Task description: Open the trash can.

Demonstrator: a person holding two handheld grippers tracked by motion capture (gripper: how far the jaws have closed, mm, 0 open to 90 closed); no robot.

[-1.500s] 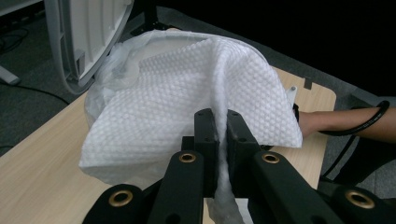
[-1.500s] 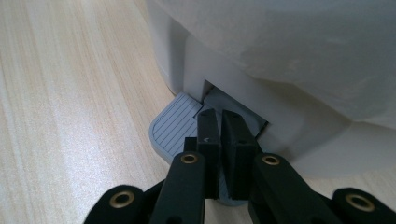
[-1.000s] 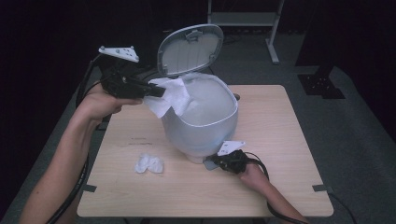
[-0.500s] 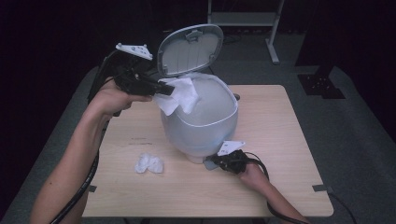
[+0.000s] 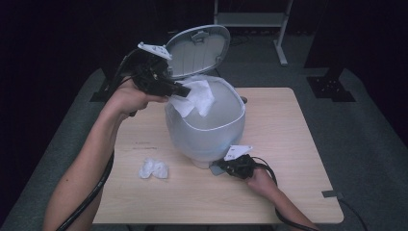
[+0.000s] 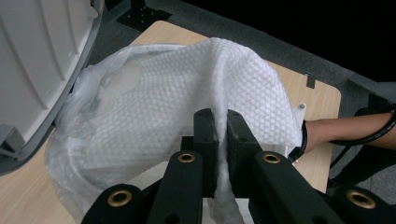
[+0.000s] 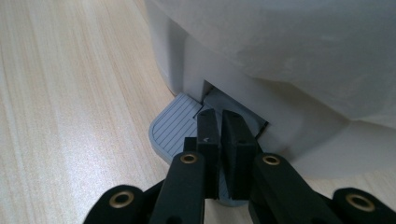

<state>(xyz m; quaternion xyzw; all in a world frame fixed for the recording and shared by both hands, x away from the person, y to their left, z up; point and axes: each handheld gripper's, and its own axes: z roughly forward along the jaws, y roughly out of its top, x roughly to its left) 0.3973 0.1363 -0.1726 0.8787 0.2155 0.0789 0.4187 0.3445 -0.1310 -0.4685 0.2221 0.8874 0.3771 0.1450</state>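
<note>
Moved rightward since a second ago: left gripper [image 5: 180,91], carrying white embossed paper towel [image 5: 195,97] from beside the bin's rim to over its open mouth. Clamped tight on a fold of that towel, jaws nearly together with the sheet squeezed between them [image 6: 220,140], rest of the sheet draping forward and down over the translucent plastic liner bag [image 6: 88,88]. Held high by left hand [image 5: 127,98], just in front of the raised grey oval lid [image 5: 198,49].

Standing at the middle of the light wooden table [image 5: 298,144]: pale grey round pedal bin [image 5: 207,134], lid tilted up and back, liner folded over the rim.

Unchanged at the bin's foot: right gripper [image 5: 230,166], jaws closed together and resting on the grey ribbed foot pedal [image 7: 175,126], tips just at the slot where pedal meets bin base. Right hand [image 5: 257,180] low on the tabletop behind it.

Lying on the table left of the bin, well apart from both grippers: small crumpled white tissue wad [image 5: 153,168].
</note>
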